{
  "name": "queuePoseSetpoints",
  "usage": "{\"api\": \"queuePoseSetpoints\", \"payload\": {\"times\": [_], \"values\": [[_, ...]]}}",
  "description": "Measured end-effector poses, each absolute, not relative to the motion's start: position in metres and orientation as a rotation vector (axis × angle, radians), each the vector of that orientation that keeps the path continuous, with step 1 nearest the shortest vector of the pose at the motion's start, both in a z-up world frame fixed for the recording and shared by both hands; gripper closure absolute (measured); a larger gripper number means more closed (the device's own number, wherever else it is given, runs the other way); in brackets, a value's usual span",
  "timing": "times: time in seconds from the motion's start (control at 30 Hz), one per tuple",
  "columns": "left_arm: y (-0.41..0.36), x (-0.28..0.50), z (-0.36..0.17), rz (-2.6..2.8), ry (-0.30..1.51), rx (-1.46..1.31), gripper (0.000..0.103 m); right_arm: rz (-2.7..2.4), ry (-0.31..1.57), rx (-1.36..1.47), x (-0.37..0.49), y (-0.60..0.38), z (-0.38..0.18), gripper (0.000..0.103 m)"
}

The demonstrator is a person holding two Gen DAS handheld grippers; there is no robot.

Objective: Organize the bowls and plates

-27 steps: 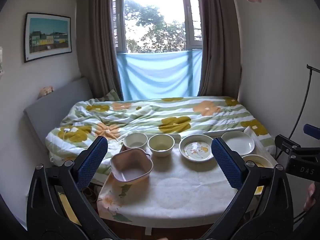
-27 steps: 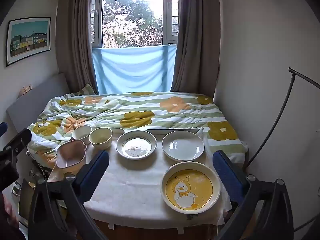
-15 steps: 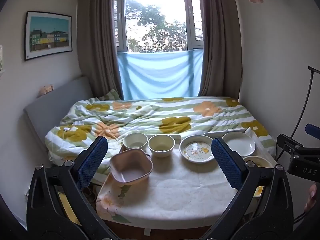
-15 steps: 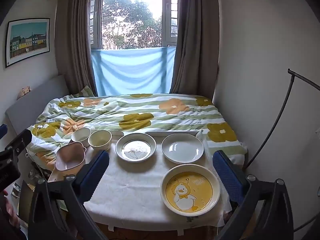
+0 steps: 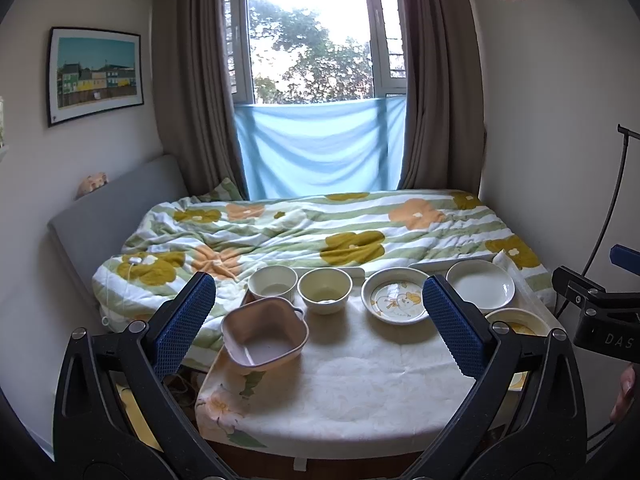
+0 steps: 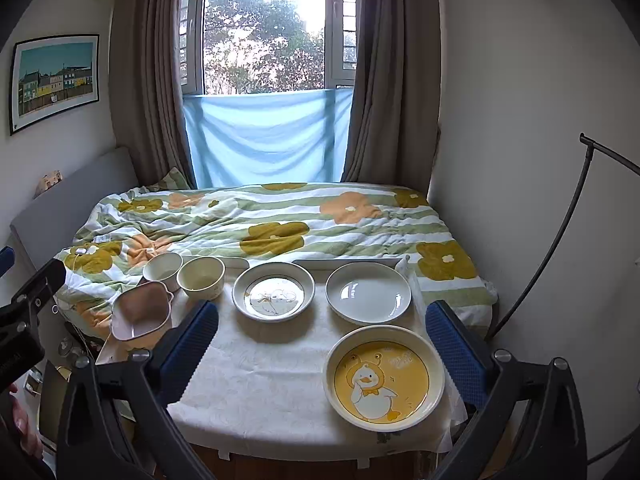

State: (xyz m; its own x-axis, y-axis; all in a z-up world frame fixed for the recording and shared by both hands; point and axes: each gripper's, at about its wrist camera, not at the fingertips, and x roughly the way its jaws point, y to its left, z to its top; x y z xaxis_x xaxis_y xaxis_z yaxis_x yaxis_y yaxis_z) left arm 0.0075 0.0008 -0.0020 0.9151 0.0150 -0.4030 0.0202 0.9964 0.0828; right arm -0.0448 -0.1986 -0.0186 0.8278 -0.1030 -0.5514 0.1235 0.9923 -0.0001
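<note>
Left hand-held gripper: jaws wide apart, nothing between the pads, held above the near edge of the surface. Ahead of it and toward its left finger sits the pink square bowl; beyond that, side by side, the white bowl and the cream bowl. Toward its right finger lies the cartoon-print plate.

Right hand-held gripper: jaws wide apart, empty. The yellow duck plate lies just inside its right finger. The plain white plate lies farther ahead, beside the bed.
</note>
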Motion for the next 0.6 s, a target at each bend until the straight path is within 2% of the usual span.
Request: {"api": "queuePoseSetpoints", "payload": {"times": [0.6], "values": [[-0.001,0.005,-0.003,-0.005,0.404,0.081,0.000,-0.117,0.588,0.042,-0.040,-0.198,-0.023,0.000]]}}
